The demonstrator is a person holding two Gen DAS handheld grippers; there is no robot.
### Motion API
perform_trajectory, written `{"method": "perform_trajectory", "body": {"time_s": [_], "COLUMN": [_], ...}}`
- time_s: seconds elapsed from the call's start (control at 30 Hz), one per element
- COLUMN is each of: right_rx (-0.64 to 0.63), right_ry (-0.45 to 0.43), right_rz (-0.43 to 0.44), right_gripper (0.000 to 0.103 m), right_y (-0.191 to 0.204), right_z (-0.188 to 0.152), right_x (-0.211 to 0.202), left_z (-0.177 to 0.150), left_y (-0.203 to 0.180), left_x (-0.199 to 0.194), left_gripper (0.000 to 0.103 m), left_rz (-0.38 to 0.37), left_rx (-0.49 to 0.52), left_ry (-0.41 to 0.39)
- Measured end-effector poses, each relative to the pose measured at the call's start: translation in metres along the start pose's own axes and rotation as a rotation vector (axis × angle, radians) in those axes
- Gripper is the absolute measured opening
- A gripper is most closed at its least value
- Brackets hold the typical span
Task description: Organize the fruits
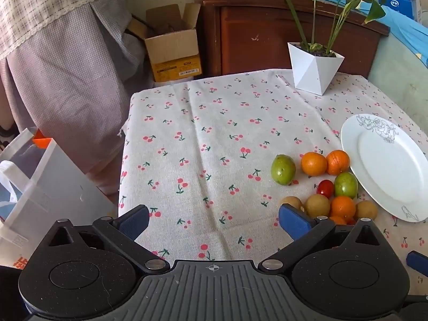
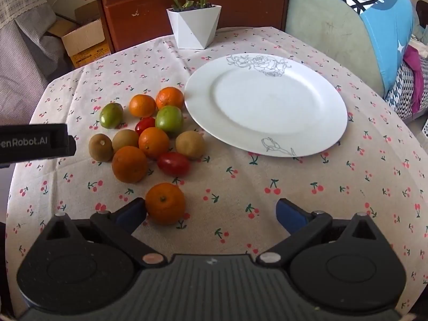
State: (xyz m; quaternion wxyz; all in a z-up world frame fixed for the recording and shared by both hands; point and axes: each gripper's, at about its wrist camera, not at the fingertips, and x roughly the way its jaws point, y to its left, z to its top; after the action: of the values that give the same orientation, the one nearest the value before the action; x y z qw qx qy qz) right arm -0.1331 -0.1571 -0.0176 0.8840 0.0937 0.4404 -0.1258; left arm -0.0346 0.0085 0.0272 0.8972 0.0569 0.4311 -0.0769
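Observation:
Several fruits lie loose on the cherry-print tablecloth left of an empty white plate: oranges, green fruits, brown kiwis and red tomatoes. One orange lies nearest, just beside the left finger of my right gripper, which is open and empty. My left gripper is open and empty over bare cloth, with the fruit pile and plate to its right. The left gripper's body shows at the left edge of the right wrist view.
A white angular plant pot stands at the table's back edge. Behind it is a brown wooden cabinet; a cardboard box and a bag are off the table's left side. A sofa with blue fabric is at right.

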Motion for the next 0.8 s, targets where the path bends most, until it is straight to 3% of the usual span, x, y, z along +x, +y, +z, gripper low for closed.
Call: {"method": "perform_trajectory", "body": {"time_s": [0.4, 0.8], "right_rx": [0.071, 0.088], "right_ry": [0.017, 0.029], "right_rz": [-0.013, -0.036], "right_gripper": [0.102, 0.102], "right_y": [-0.013, -0.015], "right_z": [0.017, 0.021], "right_x": [-0.016, -0.015], "left_z": [-0.009, -0.019], "left_y": [-0.007, -0.001], "left_x": [-0.013, -0.024], "left_gripper": [0.103, 0.103], "left_rz": [0.000, 0.011], "left_rx": [0.050, 0.019], "left_ry": [0.008, 0.040]}}
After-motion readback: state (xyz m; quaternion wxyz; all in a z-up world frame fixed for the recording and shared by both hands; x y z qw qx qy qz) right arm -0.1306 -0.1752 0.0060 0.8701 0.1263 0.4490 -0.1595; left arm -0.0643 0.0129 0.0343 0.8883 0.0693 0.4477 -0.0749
